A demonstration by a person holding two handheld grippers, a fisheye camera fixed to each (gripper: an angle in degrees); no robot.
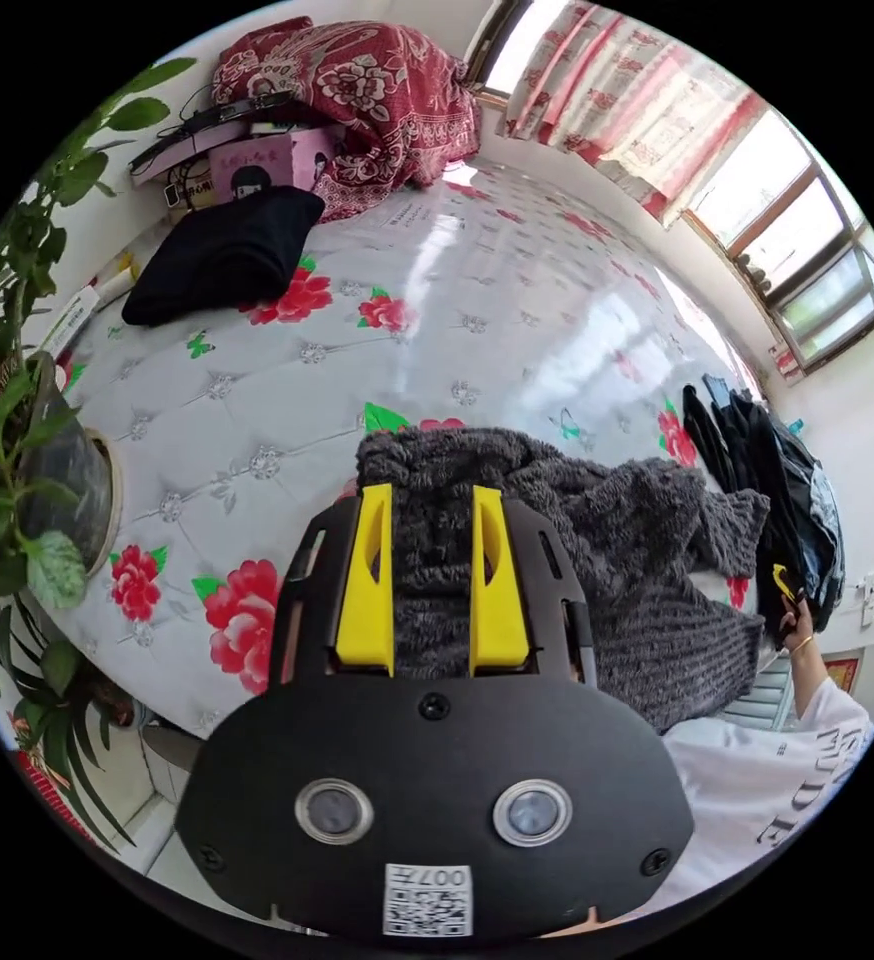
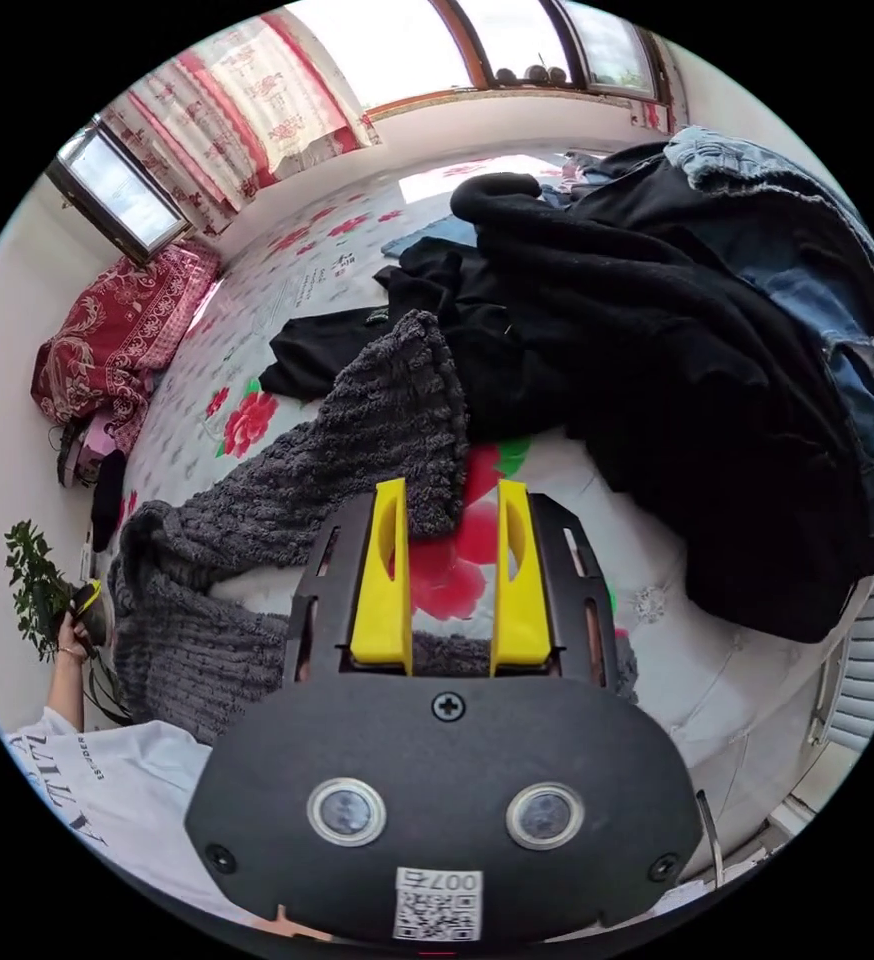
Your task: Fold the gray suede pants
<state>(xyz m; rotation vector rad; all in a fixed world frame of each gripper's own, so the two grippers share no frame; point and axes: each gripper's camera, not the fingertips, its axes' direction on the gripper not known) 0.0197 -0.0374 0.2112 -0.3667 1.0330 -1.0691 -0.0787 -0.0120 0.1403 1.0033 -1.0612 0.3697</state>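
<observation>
Now, soft, thick pants [image 1: 597, 560] sagging; left gripper [image 1: 435, 520] jaws apart around one end, right gripper [image 2: 449, 530] gaping, holding nothing; best pinched at hem corners.

black folded garment [image 1: 225, 255] | red quilt [image 1: 357, 85] | dark clothes pile [image 2: 677, 340] | plant [image 1: 7, 450]

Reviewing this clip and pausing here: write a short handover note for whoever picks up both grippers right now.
Left gripper: jaws apart, gray pants bunched between them; whether they pinch is unclear.
Right gripper: open, a pant end lying at one jaw, not gripped.
Pants lie rumpled across the floral bed cover, beside the dark clothes pile.
Done: no neat fold visible.
Left: spread the pants flat, then fold. Probably pull them away from the pile first.
</observation>
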